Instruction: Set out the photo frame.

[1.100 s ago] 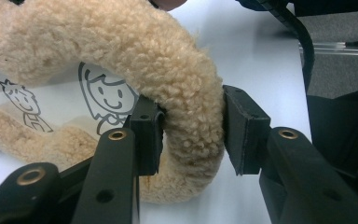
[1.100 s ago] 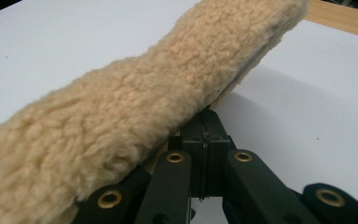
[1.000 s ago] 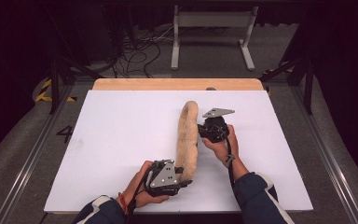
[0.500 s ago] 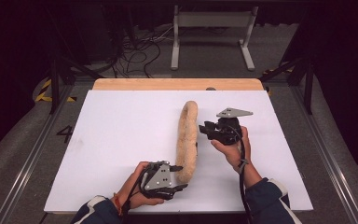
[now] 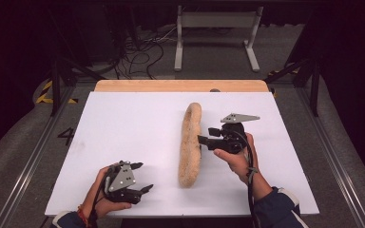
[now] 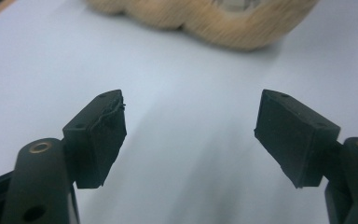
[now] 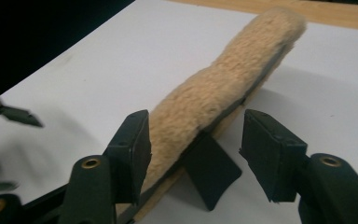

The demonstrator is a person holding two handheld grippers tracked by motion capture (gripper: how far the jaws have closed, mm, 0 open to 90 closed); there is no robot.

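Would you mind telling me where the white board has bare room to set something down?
The white board is bare left of the fleecy pad, behind the left claw. Its far right corner is bare too. It is crowded where the right claw meets the pad.

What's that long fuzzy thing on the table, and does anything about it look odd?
A tan fleece pad. It stands on its edge rather than lying flat, with a slight bend. The right gripper, jaws open, sits at its side.

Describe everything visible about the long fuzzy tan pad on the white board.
The pad is long, narrow and slightly curved, covered in tan fleece like sheepskin, with a dark backing edge and a dark tab seen in the right gripper view. It lies lengthwise on the white board, one end toward the wooden strip. The right hand-held gripper, open, reaches its side; the left hand-held gripper is apart, open.
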